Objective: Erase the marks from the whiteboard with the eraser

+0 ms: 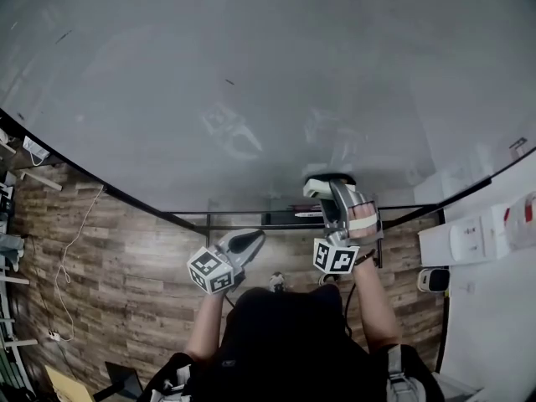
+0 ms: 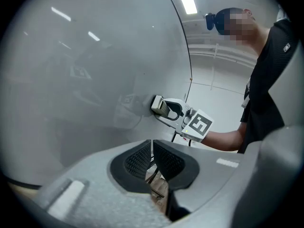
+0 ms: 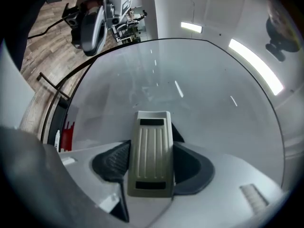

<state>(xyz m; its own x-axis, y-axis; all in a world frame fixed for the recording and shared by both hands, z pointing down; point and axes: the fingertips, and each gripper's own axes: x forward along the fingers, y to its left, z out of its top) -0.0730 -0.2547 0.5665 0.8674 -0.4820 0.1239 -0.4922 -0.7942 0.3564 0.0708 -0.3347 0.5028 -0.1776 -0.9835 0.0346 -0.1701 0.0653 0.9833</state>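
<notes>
1. Eraser (image 3: pixel 152 146): beige ribbed block, gripped between the pads of the right tongs (image 1: pixel 332 196). Its long axis runs along the jaws and its far end sticks out past the tips.
2. The far end sits against the whiteboard (image 1: pixel 251 74), low on the board. In the left gripper view the eraser and its reflection meet, so it reads as contact.
3. State of the right tongs: clenched on the eraser, one pad on each long side. The marker cube (image 1: pixel 336 256) is at the rear, towards the person.
4. Other side: left tongs (image 2: pixel 152 152) are clenched on nothing, with only a hairline gap between the pads. They sit left of and below the right tongs, off the board and pointed at it.
5. Board ahead of both tongs is mostly clean grey-white. One short dark stroke (image 1: pixel 229 82) lies up and left of the right tongs, well apart from the eraser. A fainter mark (image 1: pixel 64 36) sits far up-left.
6. Pale smears (image 1: pixel 234 132) lie just up-left of the eraser. Can't tell whether they are residue or reflection.
7. The dark bottom rail (image 1: pixel 251 218) runs just below the right tongs. A red item (image 3: pixel 66 136) sits by it, left of those tongs, too small to identify.
8. Wood floor (image 1: pixel 109 266) lies under both tongs, with the person's black shirt (image 1: pixel 285 342) behind them.
</notes>
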